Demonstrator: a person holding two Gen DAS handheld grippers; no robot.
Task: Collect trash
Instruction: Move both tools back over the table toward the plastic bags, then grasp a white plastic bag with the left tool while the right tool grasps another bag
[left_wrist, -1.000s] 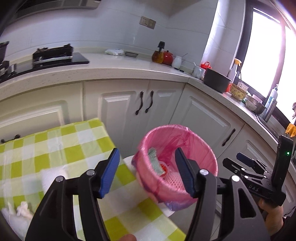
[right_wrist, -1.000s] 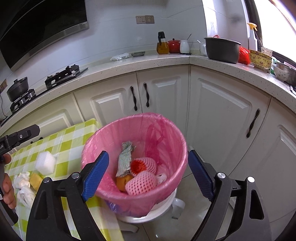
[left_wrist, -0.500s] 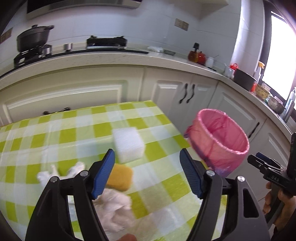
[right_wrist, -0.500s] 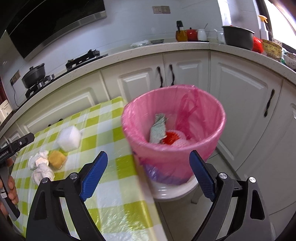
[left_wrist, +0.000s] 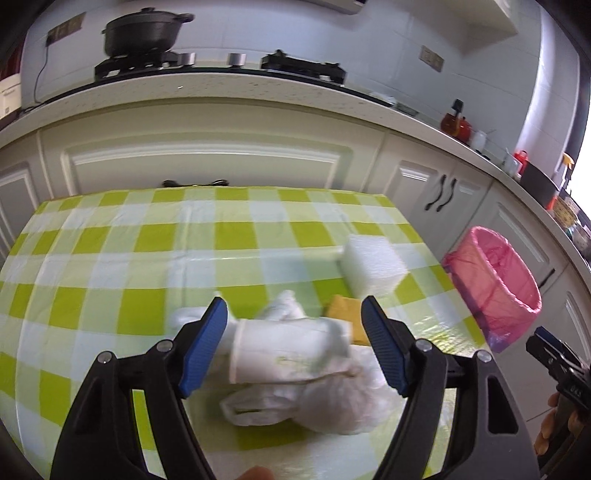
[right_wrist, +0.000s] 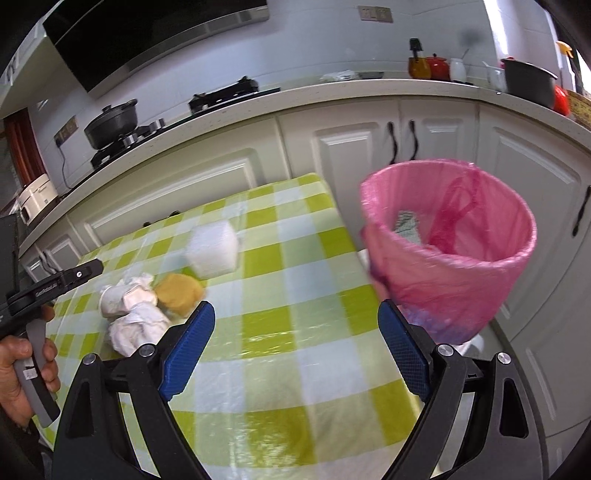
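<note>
A white paper cup (left_wrist: 284, 349) lies on its side on the green-checked table (left_wrist: 147, 258), among crumpled white tissues (left_wrist: 317, 402). My left gripper (left_wrist: 294, 345) is open, its jaws on either side of the cup, not touching it. A yellow sponge (left_wrist: 347, 314) and a white foam block (left_wrist: 371, 266) lie just beyond. My right gripper (right_wrist: 293, 356) is open and empty above the table's right part. The pink-lined bin (right_wrist: 447, 243) stands off the table's right edge with trash inside. The same pile shows in the right wrist view: cup (right_wrist: 110, 297), tissues (right_wrist: 136, 326), sponge (right_wrist: 179, 293), foam block (right_wrist: 212, 249).
White kitchen cabinets (left_wrist: 207, 162) and a counter with a stove and a black pot (left_wrist: 142, 31) run behind the table. The bin also shows in the left wrist view (left_wrist: 493, 284) at the right. The left tool's handle and hand (right_wrist: 29, 332) show at the left in the right wrist view.
My left gripper swung left from the bin, over the table, and came down around the paper cup. My right gripper drew back from the bin; it now looks over the table's right part.
</note>
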